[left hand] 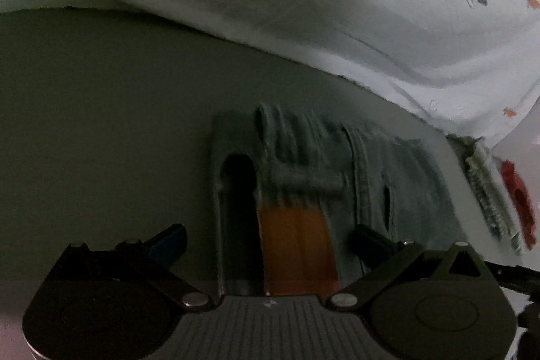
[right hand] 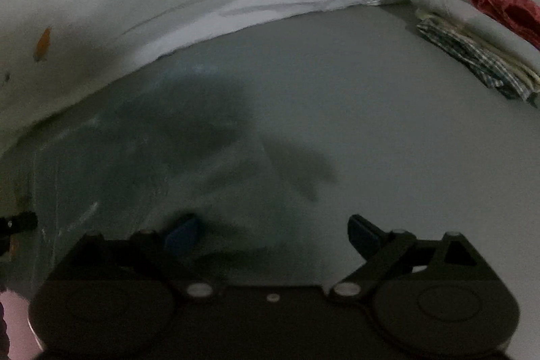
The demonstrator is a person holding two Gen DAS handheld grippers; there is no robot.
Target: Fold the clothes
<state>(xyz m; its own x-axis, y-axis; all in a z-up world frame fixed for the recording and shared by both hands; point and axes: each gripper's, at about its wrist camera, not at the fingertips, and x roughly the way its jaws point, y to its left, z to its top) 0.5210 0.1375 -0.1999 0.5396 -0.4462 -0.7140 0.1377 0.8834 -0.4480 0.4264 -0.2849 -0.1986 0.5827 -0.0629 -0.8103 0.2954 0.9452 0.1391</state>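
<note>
Nearby, carrot-print sheet [left hand: 371,22], checked cloth [right hand: 472,56], red cloth [right hand: 506,9] (crumpled), both tongs wide, empty.

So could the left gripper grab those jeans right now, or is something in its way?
Probably yes. The left gripper is open, and the folded jeans lie straight ahead of it on the grey surface, partly between its fingers. Nothing covers them; the white carrot-print sheet lies farther back.

A home, likely a bedroom: a white carrot-printed sheet [left hand: 337,5] lies rumpled over a plain grey surface [right hand: 354,90], with a folded checked garment [right hand: 472,56] and red cloth [right hand: 506,5] beside the sheet's edge.
</note>
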